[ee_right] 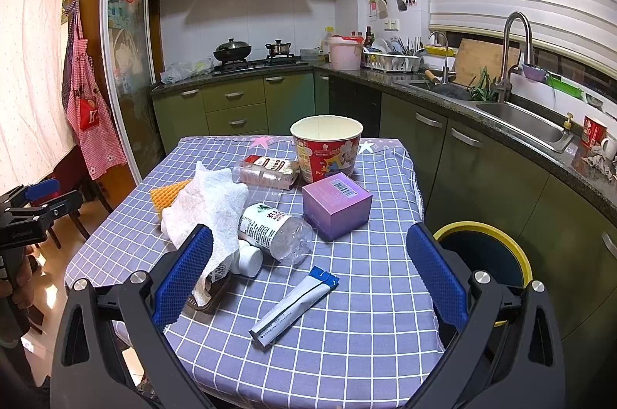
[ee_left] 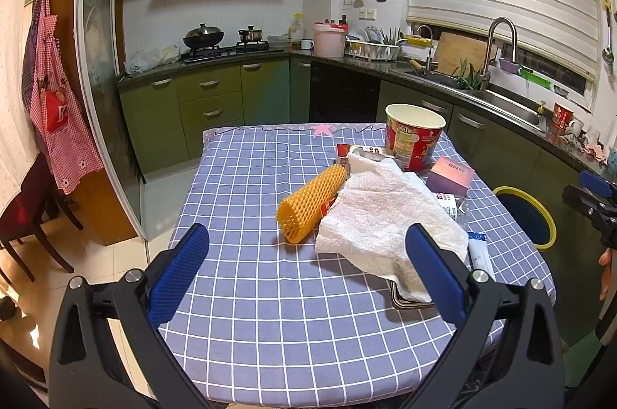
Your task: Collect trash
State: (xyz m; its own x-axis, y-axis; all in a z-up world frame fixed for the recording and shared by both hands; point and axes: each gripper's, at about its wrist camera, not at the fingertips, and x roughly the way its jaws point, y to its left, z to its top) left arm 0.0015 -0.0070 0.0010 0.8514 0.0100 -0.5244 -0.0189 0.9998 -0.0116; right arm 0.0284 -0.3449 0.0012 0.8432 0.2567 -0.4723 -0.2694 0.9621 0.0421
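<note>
Both claws hang spread wide and empty above the near edge of the desk [ee_right: 347,351], which wears a blue-grey checked cloth. The left claw [ee_left: 308,254] has the yellow mesh sleeve [ee_left: 312,204] lying just ahead of the gap between its fingers, and the crumpled white paper towel [ee_left: 385,216] ahead and toward its right finger, whose blue pad overlaps the towel's near corner in the picture; whether they touch cannot be told. Under that corner the rim of a shallow tray [ee_left: 405,303] peeks out. Farther ahead of this claw stands the red noodle cup [ee_left: 414,135], upright and open, with a purple box [ee_left: 449,177] just beside it. The right claw [ee_right: 308,262] sees what the towel mostly hides from the left view: a clear plastic bottle [ee_right: 273,231] on its side ahead between the fingers, a small white bottle [ee_right: 246,260] touching it, and a blue-and-white sachet [ee_right: 293,305] lying flat nearest the claw. Beyond these it shows a sleeve of crackers [ee_right: 266,169] in front of the noodle cup [ee_right: 327,146], and the purple box [ee_right: 337,204] in full with its barcode on top. The mesh sleeve [ee_right: 166,196] is only a yellow corner here, behind the paper towel [ee_right: 208,208]. Off the desk, just beyond the right finger, sits a yellow-rimmed bin [ee_right: 486,254]; the left view catches it [ee_left: 524,216] far to the right, along with part of the other claw and fingertips of a hand [ee_left: 605,258].
</note>
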